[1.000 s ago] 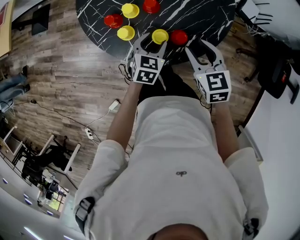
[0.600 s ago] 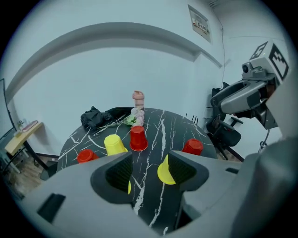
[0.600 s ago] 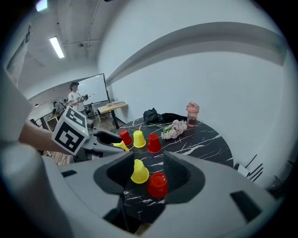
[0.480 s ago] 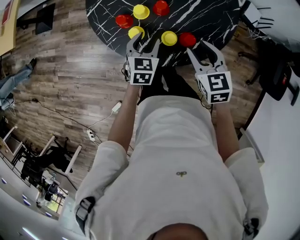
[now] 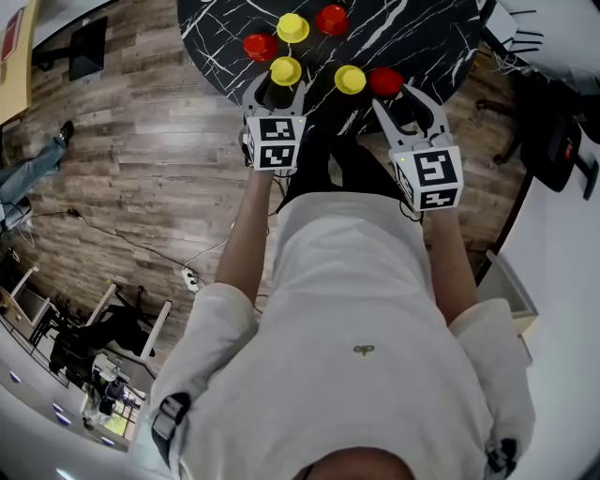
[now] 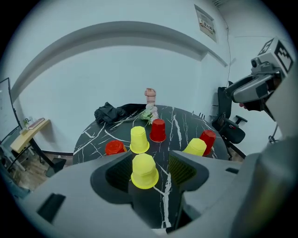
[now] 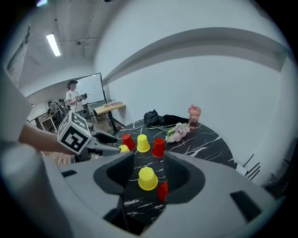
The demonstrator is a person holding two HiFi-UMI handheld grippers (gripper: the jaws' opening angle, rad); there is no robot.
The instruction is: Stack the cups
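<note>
Six upturned cups stand on the black marble table (image 5: 412, 37). In the head view the far row is a red cup (image 5: 260, 45), a yellow cup (image 5: 292, 26) and a red cup (image 5: 331, 18). The near row is a yellow cup (image 5: 285, 69), a yellow cup (image 5: 350, 79) and a red cup (image 5: 384, 81). My left gripper (image 5: 274, 92) is open at the near-left yellow cup (image 6: 144, 170), which stands just ahead of its jaws, untouched. My right gripper (image 5: 405, 101) is open by the near red cup (image 7: 163, 190), and the other near yellow cup (image 7: 147, 178) shows between its jaws.
At the table's far side lie a bunch of pink flowers (image 7: 177, 132), a black cloth (image 6: 108, 113) and a pink tumbler (image 7: 194, 115). An office chair (image 6: 229, 128) stands to the right. A person (image 7: 72, 95) stands by a whiteboard in the background.
My left gripper has moved left, from the middle near yellow cup to the near-left yellow cup. The right gripper has hardly moved. Both stay open.
</note>
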